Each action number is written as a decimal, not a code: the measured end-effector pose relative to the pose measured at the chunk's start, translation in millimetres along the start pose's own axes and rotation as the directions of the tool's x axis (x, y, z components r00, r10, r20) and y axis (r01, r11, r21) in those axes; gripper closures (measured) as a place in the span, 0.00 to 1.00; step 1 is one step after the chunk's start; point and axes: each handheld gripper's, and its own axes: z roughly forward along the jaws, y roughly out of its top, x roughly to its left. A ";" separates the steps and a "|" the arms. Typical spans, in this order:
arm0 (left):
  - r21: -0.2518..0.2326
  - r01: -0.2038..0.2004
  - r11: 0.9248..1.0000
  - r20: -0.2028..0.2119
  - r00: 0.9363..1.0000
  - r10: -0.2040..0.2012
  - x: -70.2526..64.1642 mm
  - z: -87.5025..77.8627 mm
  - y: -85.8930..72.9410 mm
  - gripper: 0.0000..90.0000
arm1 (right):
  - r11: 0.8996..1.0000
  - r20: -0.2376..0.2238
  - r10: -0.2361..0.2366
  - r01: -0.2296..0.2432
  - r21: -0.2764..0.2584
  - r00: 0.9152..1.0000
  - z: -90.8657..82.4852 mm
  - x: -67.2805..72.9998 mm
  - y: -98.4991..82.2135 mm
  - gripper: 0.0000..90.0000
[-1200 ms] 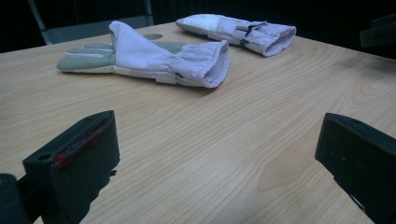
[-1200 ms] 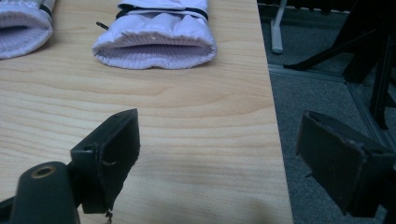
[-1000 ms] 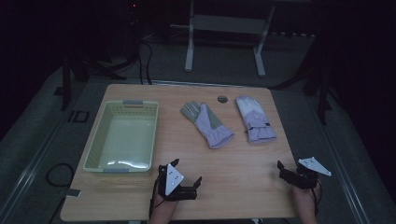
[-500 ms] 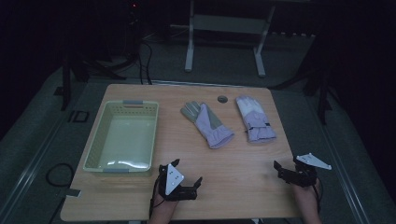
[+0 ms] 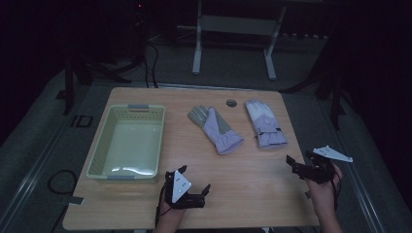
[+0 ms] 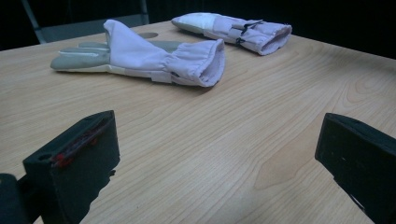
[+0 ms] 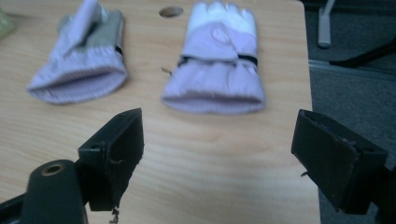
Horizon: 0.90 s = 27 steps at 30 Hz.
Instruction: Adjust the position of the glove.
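Observation:
Two lilac winter gloves lie on the wooden table [image 5: 252, 194]. The left glove [image 5: 216, 128] lies palm up with its grey palm showing; the right glove [image 5: 265, 128] lies back up with a black strap. My left gripper [image 5: 194, 178] rests open near the front edge, below the basket's corner, and holds nothing. My right gripper [image 5: 299, 158] is open at the front right, a short way in front of the right glove's cuff. The left gripper [image 6: 219, 135] faces the palm-up glove's [image 6: 154, 60] cuff. The right gripper [image 7: 217, 135] has the strapped glove [image 7: 217, 65] just beyond its jaws.
A pale green plastic basket [image 5: 99, 150] stands empty on the table's left half. A round cable hole [image 5: 231, 103] sits in the tabletop behind the gloves. The table's right edge [image 5: 301, 160] runs close to the right hand. A metal stand [image 5: 233, 29] is on the floor beyond.
The right gripper has crept a little forward and left toward the strapped glove. The left gripper and both gloves have stayed put.

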 end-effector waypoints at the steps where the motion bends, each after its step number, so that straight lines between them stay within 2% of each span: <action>1: 0.001 -0.001 1.000 0.000 1.000 0.001 -0.1 0.0 0.0 0.00 | 1.000 -0.005 0.001 -0.001 -0.012 1.000 -1.0 0.8 4.2 0.16; 3: 0.000 0.000 1.000 0.003 1.000 0.000 -0.1 0.1 0.0 0.00 | 0.999 0.003 -0.031 0.031 -0.038 1.000 -2.9 4.9 11.0 0.14; 4: 0.000 0.000 1.000 0.003 1.000 0.000 -0.1 0.1 0.0 0.00 | 0.999 0.003 -0.031 0.031 -0.038 1.000 -2.9 4.9 11.0 0.14; 5: 0.000 -0.002 1.000 0.002 1.000 0.002 -0.4 0.2 0.0 0.00 | 0.996 -0.013 -0.061 0.061 -0.059 0.998 -3.9 9.6 16.4 0.14; 7: 0.000 -0.006 1.000 0.001 1.000 0.006 -0.3 0.2 0.1 0.00 | 0.994 -0.025 -0.083 0.082 -0.066 0.996 -2.7 14.7 21.2 0.13; 8: 0.000 -0.006 1.000 0.001 1.000 0.006 -0.3 0.2 0.1 0.00 | 0.994 -0.025 -0.083 0.082 -0.066 0.996 -2.7 14.7 21.2 0.13; 9: 0.000 -0.006 1.000 0.002 1.000 0.006 -0.3 0.2 0.1 0.00 | 0.994 -0.049 -0.091 0.088 -0.062 0.995 -0.1 18.8 25.6 0.13; 24: 0.001 -0.008 1.000 0.007 1.000 0.008 -0.2 0.3 0.1 0.00 | 0.993 -0.146 -0.118 0.112 -0.050 0.982 18.5 42.0 59.8 0.15; 26: 0.001 -0.005 1.000 0.009 1.000 0.005 -0.2 0.3 0.1 0.00 | 0.991 -0.169 -0.135 0.129 -0.047 0.976 26.3 51.6 68.1 0.15; 27: 0.001 -0.005 1.000 0.009 1.000 0.005 -0.2 0.3 0.1 0.00 | 0.991 -0.169 -0.135 0.129 -0.047 0.976 26.3 51.6 68.1 0.15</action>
